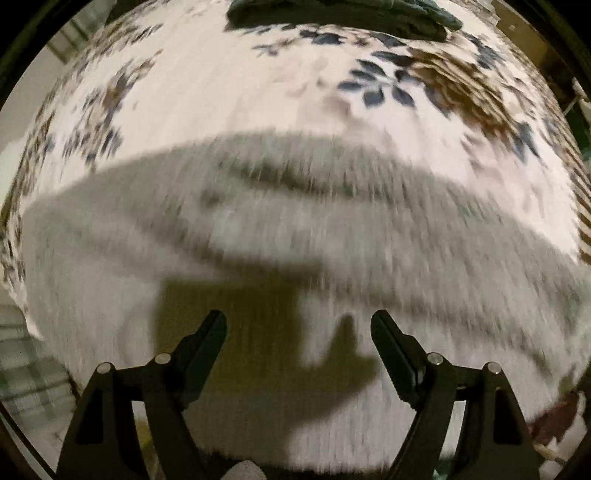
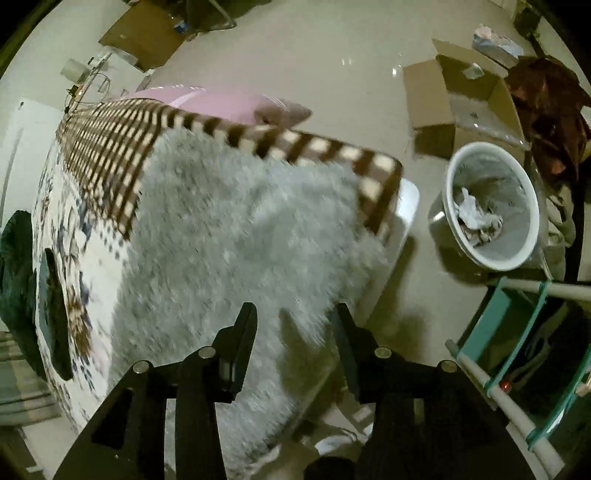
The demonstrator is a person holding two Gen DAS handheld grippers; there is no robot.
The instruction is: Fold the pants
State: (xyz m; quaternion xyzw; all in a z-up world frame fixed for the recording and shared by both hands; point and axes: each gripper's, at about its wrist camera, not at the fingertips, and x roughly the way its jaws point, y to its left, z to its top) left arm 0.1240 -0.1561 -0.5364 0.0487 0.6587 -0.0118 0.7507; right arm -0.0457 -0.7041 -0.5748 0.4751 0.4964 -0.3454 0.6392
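Grey fluffy pants (image 1: 295, 229) lie spread across a floral blanket (image 1: 207, 92) on a bed; the left wrist view is motion-blurred. My left gripper (image 1: 298, 325) is open and empty, hovering above the near part of the pants, its shadow falling on them. In the right wrist view the same grey pants (image 2: 236, 236) reach the bed's right edge. My right gripper (image 2: 295, 317) is open and empty above the pants' near right edge, where the fabric hangs toward the floor.
A dark green garment (image 1: 340, 14) lies at the far side of the bed, also in the right wrist view (image 2: 18, 266). A brown checked blanket border (image 2: 110, 155), pink pillow (image 2: 229, 105), white waste bin (image 2: 491, 206), cardboard box (image 2: 461, 99) and teal rack (image 2: 517, 332) surround the bed.
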